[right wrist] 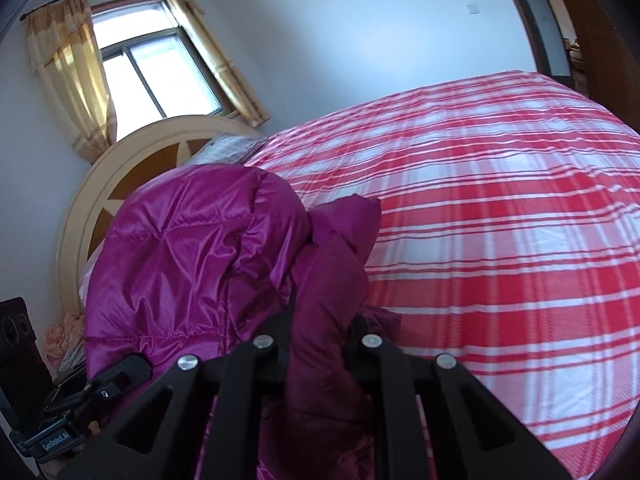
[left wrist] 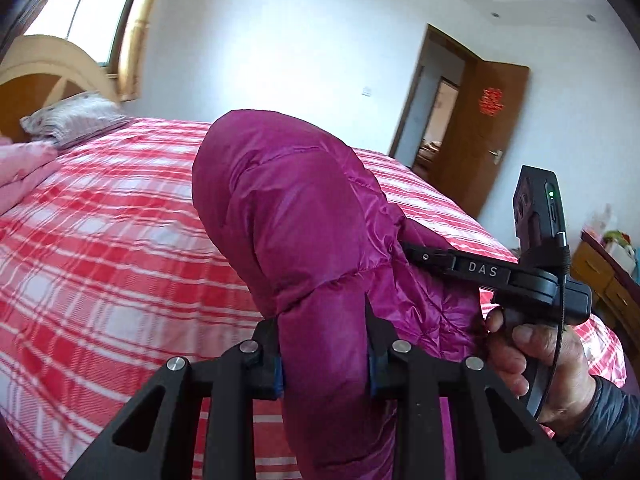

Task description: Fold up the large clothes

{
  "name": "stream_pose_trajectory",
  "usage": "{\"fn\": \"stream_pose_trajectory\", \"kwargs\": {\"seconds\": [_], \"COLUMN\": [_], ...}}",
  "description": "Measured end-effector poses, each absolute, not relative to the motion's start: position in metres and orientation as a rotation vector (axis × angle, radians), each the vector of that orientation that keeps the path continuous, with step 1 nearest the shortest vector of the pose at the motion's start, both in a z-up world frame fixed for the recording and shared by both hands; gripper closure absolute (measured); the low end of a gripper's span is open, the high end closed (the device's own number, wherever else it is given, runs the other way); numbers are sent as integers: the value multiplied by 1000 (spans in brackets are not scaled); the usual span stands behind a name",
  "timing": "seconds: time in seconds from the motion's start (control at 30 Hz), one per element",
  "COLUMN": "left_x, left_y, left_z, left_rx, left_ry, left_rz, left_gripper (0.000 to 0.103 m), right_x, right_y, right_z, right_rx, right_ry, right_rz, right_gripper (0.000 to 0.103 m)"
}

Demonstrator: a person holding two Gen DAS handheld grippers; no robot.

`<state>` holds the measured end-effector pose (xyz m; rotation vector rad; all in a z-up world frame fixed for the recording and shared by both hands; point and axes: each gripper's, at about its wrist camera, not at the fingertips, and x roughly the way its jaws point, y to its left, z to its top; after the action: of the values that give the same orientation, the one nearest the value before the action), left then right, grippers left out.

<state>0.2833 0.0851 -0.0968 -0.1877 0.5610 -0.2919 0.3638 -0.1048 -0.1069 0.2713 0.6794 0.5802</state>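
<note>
Mostly hidden: both claw tips, deep in magenta jacket (left wrist: 304,216) folds

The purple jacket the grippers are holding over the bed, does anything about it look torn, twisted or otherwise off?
Nothing stands out. The purple jacket is bunched and puffy where the left gripper and right gripper pinch it, but no tear or stain shows. It hangs above the checked bedspread, which lies smooth.
</note>
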Motion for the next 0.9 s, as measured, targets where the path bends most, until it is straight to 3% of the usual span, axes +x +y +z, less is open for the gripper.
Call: {"fn": "stream_pose_trajectory", "kwargs": {"seconds": [0.47,0.9], "left_x": [285,288], "left_y": [175,188], "left_z": [-124,-157], "left_rx": [-206,-222], "left_ry": [603,652], "left_rz": [-133,-58], "left_gripper": [73,41], "right_x": [376,389], "right_y": [9,23], "right_z": [-122,-153], "right_rx": [174,134], "right_ry": [735,835], "right_rz": [699,651], "right_gripper": [88,86]}}
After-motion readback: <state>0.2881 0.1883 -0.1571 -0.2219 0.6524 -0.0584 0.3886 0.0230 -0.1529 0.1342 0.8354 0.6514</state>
